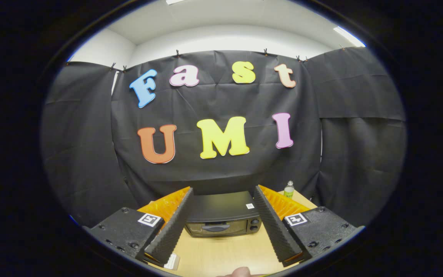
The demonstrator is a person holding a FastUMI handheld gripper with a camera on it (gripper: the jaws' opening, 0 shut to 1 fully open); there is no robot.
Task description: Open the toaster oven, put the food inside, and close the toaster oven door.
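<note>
Toaster oven (223, 215) stands on the desk (225, 254), door shut, beyond the gripper (223, 227), whose fingers are spread and empty, fitting either task outset or completion.

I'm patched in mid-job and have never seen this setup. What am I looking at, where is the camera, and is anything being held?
The camera rides on a hand-held tool and looks forward along its two fingers, the ridged wedges at the bottom. They stand wide apart and hold nothing. Beyond them, seen between them, a black toaster oven sits on a wooden table with its door shut. A small bottle stands behind the oven, to its right. A pale rounded thing at the near table edge is too cut off to identify.
</note>
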